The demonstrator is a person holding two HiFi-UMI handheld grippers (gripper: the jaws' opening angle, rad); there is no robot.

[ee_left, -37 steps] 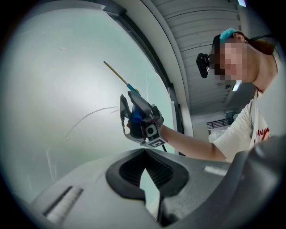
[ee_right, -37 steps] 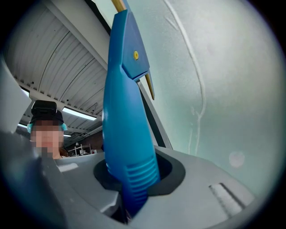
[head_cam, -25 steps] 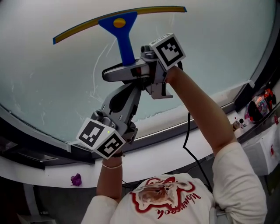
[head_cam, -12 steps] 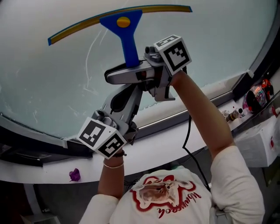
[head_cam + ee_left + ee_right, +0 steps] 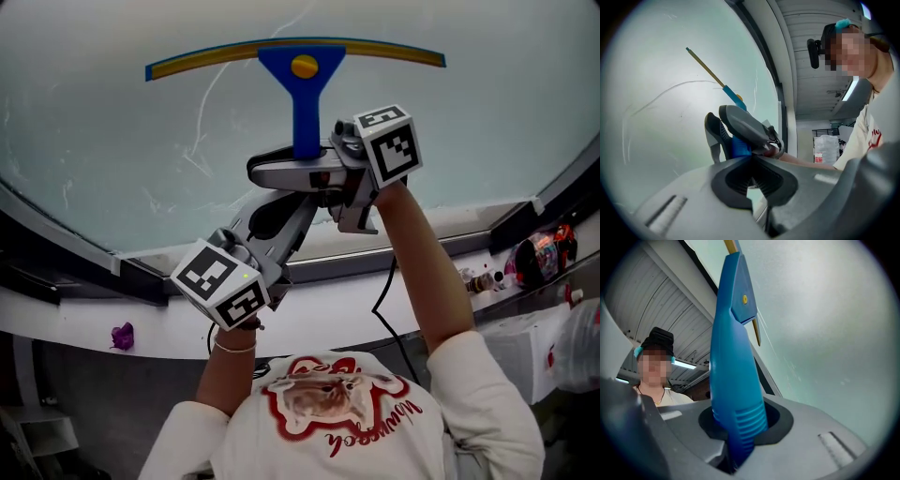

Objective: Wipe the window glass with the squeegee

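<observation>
**Squeegee on glass, gripped at the handle**

Nearest the head camera: white shirt (image 5: pixel 337 422) with a red print, both forearms raised toward the window.

Left gripper (image 5: pixel 277 208): lower of the two, angled up and to the right, its tip just under the right gripper's body. Its own view shows the jaws drawn together with nothing between them.

Right gripper (image 5: pixel 272 172): above it, lying across the view. The jaws are clamped on the lower end of the squeegee handle; they have just been closing tighter, handle between them.

Squeegee (image 5: pixel 303 94): bright blue plastic. The handle has ribs at the gripped end and widens upward into a flat head with a round yellow button. A long thin blade crosses the top, a yellow strip with blue ends. The blade sits level, high on the pane, and appears to lie against it.

White sill (image 5: pixel 375 314) below the dark frame, with a small purple scrap (image 5: pixel 122 335) at its left end.

Window glass (image 5: pixel 487 122): pale, frosted-looking, with thin curved streaks (image 5: pixel 202 122) to the left of the handle.
</observation>
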